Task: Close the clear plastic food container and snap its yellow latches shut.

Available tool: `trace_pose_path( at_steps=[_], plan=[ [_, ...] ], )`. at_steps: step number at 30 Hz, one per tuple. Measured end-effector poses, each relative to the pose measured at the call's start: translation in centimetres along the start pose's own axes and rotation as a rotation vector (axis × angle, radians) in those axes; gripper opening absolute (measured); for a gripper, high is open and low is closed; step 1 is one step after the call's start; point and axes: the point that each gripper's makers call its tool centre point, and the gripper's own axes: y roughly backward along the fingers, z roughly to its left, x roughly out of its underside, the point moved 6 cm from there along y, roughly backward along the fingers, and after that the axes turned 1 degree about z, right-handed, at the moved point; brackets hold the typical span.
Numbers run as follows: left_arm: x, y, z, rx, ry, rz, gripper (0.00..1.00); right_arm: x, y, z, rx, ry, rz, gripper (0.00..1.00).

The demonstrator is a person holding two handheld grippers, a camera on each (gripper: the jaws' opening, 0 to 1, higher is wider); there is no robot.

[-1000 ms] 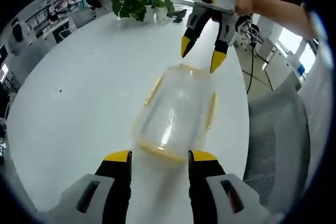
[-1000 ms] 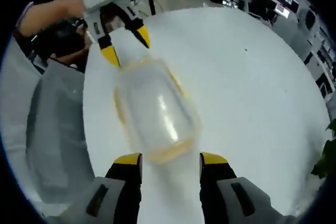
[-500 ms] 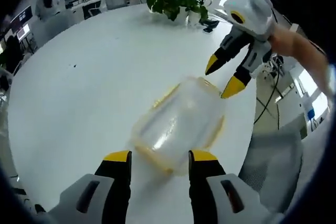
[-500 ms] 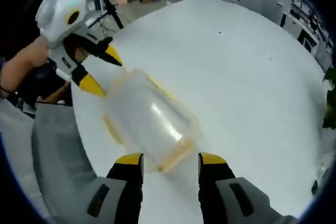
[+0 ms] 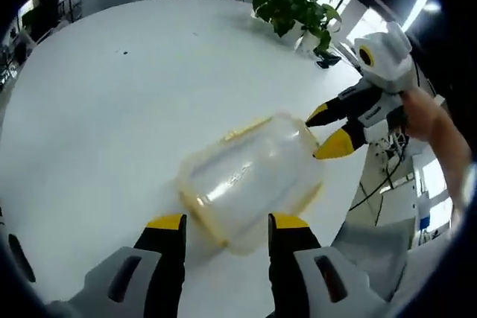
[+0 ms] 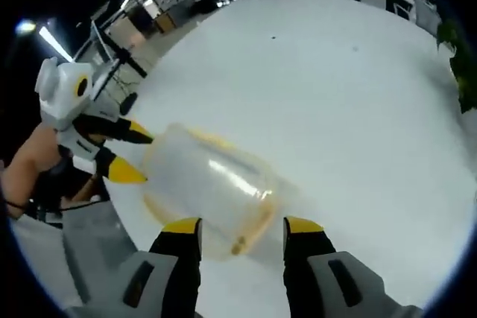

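Left gripper view: the clear plastic food container with yellow trim (image 5: pixel 250 184) is lying on the round white table (image 5: pixel 112 102), near the table's edge. The left gripper (image 5: pixel 226 223), black with yellow tips, is standing released, its jaws spread on either side of the container's near end; whether the tips are touching the plastic cannot be told. At the container's far end the right gripper (image 5: pixel 328 130) is entering from the right, carried by a person's hand (image 5: pixel 428 117); its jaws are parted, and the yellow tips are sitting at the container's corner. A green potted plant (image 5: pixel 291 9) is standing at the table's far side.

Right gripper view: the same container (image 6: pixel 209 188) is lying on the table (image 6: pixel 335 94), with its yellow rim facing the camera. The right gripper (image 6: pixel 242 226) is standing unclenched, jaws apart astride the near end. The left gripper (image 6: pixel 123 153) is reaching in from the left, jaws parted, tips at the container's far end. Motion blur is hiding the yellow latches' positions.
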Motion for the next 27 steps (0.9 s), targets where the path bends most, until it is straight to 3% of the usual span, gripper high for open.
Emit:
trace_pose_path(
  at_steps=[3, 7, 9, 18, 19, 20, 22, 23, 24, 25, 27],
  plan=[
    [0.2, -0.3, -0.3, 0.022, 0.015, 0.017, 0.43, 0.0, -0.2, 0.4, -0.035, -0.062, -0.018, 0.40],
    [0.3, -0.4, -0.2, 0.015, 0.024, 0.018, 0.43, 0.4, -0.7, 0.1, -0.006, -0.042, 0.010, 0.40],
    [0.3, -0.5, -0.2, 0.016, 0.019, 0.021, 0.40, 0.5, -1.0, 0.7, -0.052, -0.083, 0.010, 0.39],
    [0.0, -0.8, -0.1, 0.019, 0.024, 0.033, 0.33, 0.1, -1.2, 0.9, -0.024, -0.038, 0.034, 0.37],
    [0.0, -0.3, 0.1, -0.011, 0.049, 0.028, 0.32, 0.1, -1.2, 0.8, -0.020, -0.038, 0.032, 0.37],
    [-0.1, -0.1, -0.1, 0.008, 0.011, 0.039, 0.32, 0.0, -1.2, 0.8, -0.023, -0.047, 0.042, 0.36],
    [-0.1, 0.0, -0.1, 0.007, 0.028, 0.039, 0.31, 0.0, -1.2, 1.0, -0.021, -0.030, 0.053, 0.35],
    [-0.1, -0.1, -0.2, 0.002, 0.032, 0.035, 0.31, 0.1, -1.2, 0.9, -0.038, -0.048, 0.054, 0.32],
    [-0.3, -0.1, -0.4, 0.001, 0.029, 0.022, 0.30, 1.3, -0.7, 1.0, -0.029, -0.153, 0.072, 0.33],
    [-0.2, -0.1, -0.4, 0.000, 0.033, 0.021, 0.30, 1.2, -0.7, 0.7, -0.053, -0.113, 0.036, 0.32],
    [-0.2, 0.0, -0.4, 0.003, 0.031, 0.012, 0.30, 1.1, -0.8, 1.0, -0.021, -0.055, 0.042, 0.34]
  ],
)
